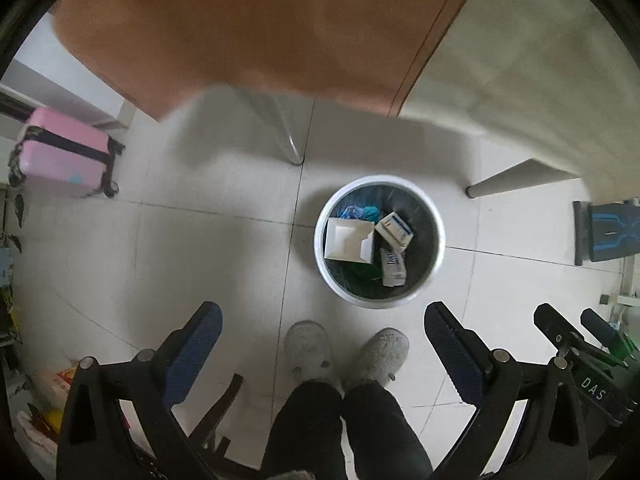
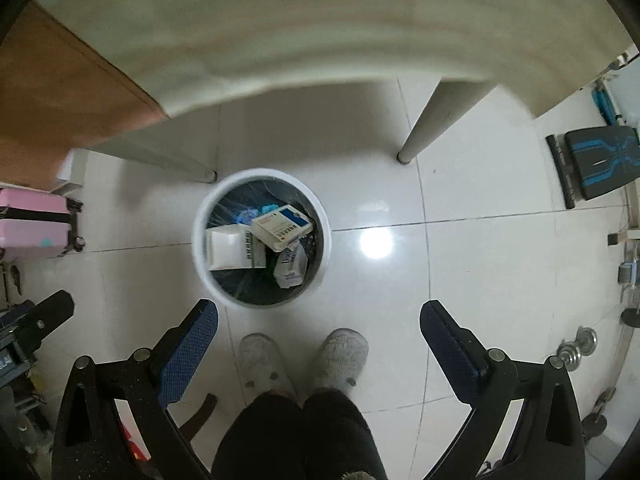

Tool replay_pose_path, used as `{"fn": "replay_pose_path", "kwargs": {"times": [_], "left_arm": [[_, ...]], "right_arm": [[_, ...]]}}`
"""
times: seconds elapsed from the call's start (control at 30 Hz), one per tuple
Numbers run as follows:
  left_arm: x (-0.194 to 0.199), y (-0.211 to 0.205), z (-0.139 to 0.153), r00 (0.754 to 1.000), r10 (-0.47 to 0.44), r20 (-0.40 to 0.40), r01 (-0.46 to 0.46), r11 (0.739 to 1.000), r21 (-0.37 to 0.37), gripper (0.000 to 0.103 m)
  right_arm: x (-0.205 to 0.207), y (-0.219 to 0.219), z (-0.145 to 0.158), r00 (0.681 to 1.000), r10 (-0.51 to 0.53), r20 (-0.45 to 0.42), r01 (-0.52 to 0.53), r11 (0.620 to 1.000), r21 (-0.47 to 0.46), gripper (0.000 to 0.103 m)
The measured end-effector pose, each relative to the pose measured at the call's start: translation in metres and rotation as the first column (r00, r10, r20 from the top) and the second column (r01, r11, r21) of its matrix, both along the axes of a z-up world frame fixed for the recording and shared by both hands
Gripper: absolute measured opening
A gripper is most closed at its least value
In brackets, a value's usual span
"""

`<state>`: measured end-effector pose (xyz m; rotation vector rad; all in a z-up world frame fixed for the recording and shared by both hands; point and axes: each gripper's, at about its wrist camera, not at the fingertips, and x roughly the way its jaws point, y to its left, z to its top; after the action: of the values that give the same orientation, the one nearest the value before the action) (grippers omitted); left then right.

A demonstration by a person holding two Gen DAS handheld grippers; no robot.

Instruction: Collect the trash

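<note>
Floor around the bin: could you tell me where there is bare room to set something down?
Bare tiles lie between the trash bin and the blue-black bench, and between the bin and the pink suitcase. It is crowded inside the bin and by the slippers.

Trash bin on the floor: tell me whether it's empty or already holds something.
Holds something. The trash bin stands upright with a dark liner, and several small boxes plus blue crumpled material lie inside.

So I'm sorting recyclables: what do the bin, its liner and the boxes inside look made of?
The bin looks like white plastic: smooth, evenly coloured rim. Its liner seems thin dark plastic film, glossy and creased. The open white box and the printed cartons look like cardboard, with folded flaps and sharp edges. Both grippers hang open, holding nothing.
</note>
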<state>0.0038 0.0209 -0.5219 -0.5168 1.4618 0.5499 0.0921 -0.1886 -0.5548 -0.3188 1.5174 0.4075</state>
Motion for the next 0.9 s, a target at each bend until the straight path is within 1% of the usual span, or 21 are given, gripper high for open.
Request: {"fn": "replay_pose_path", "kwargs": {"times": [0.13, 0.17, 0.23, 0.27, 0.33, 0.4, 0.57, 0.77, 0.8, 0.9], "left_arm": [[-0.009, -0.005, 0.065, 0.999, -0.011, 0.040, 0.011, 1.000, 0.009, 0.103], [-0.012, -0.008, 0.083, 0.999, -0.018, 0.049, 0.017, 1.000, 0.013, 0.103], [-0.017, -0.013, 0.117, 0.997, -0.032, 0.076, 0.030, 0.999, 0.017, 0.103], [-0.021, -0.017, 0.134, 0.995, -0.043, 0.086, 0.041, 0.999, 0.021, 0.103], [-0.028, -0.023, 0.167, 0.992, -0.062, 0.109, 0.059, 0.998, 0.031, 0.103], [-0.037, -0.028, 0.198, 0.988, -0.075, 0.133, 0.072, 0.997, 0.024, 0.103], [-0.055, -0.040, 0.258, 0.974, -0.108, 0.198, 0.111, 0.994, -0.004, 0.103], [-0.066, -0.054, 0.312, 0.947, -0.134, 0.294, 0.149, 0.988, -0.031, 0.103], [-0.068, -0.056, 0.322, 0.941, -0.136, 0.309, 0.155, 0.987, -0.036, 0.103], [-0.074, -0.060, 0.349, 0.923, -0.139, 0.358, 0.164, 0.986, -0.042, 0.103]], "right_arm": [[-0.008, -0.012, 0.073, 0.999, 0.008, 0.032, -0.008, 1.000, 0.007, 0.102], [-0.011, -0.015, 0.097, 0.999, 0.007, 0.036, -0.007, 1.000, 0.014, 0.102], [-0.017, -0.020, 0.131, 0.999, 0.009, 0.040, -0.009, 1.000, 0.018, 0.102], [-0.021, -0.024, 0.155, 0.999, 0.008, 0.043, -0.009, 1.000, 0.027, 0.102], [-0.029, -0.032, 0.192, 0.999, 0.005, 0.048, -0.007, 0.999, 0.043, 0.102], [-0.036, -0.039, 0.227, 0.999, 0.003, 0.054, -0.006, 0.998, 0.059, 0.102], [-0.055, -0.059, 0.311, 0.998, 0.011, 0.070, -0.018, 0.994, 0.107, 0.102], [-0.072, -0.081, 0.384, 0.997, 0.009, 0.071, -0.021, 0.985, 0.174, 0.102], [-0.075, -0.085, 0.400, 0.997, 0.010, 0.071, -0.023, 0.981, 0.194, 0.102], [-0.084, -0.091, 0.434, 0.997, 0.013, 0.073, -0.031, 0.970, 0.242, 0.102]]}}
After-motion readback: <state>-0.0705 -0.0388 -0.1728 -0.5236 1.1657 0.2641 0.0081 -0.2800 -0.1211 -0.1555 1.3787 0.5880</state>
